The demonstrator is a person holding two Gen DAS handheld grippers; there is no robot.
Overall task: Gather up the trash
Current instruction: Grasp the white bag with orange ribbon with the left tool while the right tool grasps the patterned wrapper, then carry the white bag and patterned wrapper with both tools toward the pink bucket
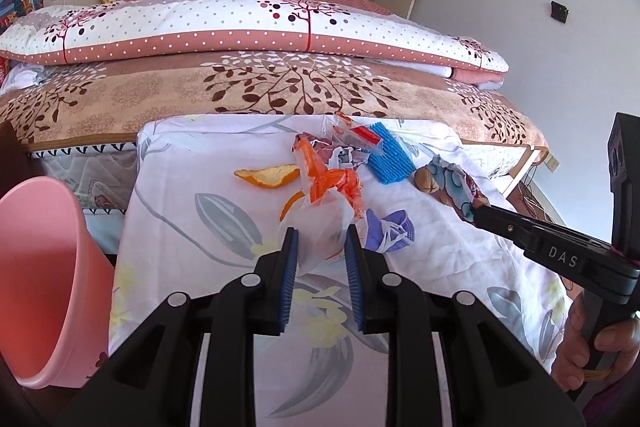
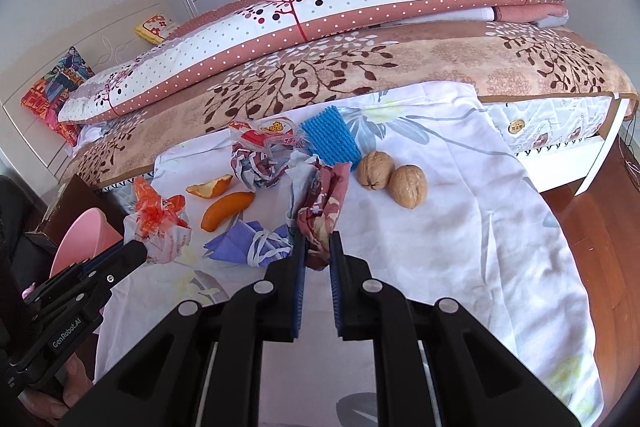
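Observation:
My left gripper (image 1: 320, 241) is shut on a crumpled clear-and-orange plastic bag (image 1: 324, 203), held just above the white floral cloth (image 1: 192, 227). The same bag (image 2: 160, 223) shows at the left gripper's tip (image 2: 140, 251) in the right wrist view. My right gripper (image 2: 318, 249) is shut on a reddish floral wrapper (image 2: 326, 205) that hangs up from the cloth; that wrapper (image 1: 456, 183) and the right gripper (image 1: 478, 215) show at the right of the left wrist view. A pink bin (image 1: 40, 267) stands low at the left, beside the cloth.
Loose on the cloth lie two orange peels (image 2: 224, 211), a purple mask (image 2: 256, 239), crumpled paper (image 2: 260, 167), a red snack wrapper (image 2: 268, 131), a blue sponge (image 2: 330, 141) and two walnuts (image 2: 408, 185). A bed with folded quilts (image 1: 248, 27) rises behind. A hand (image 1: 600, 351) grips the right handle.

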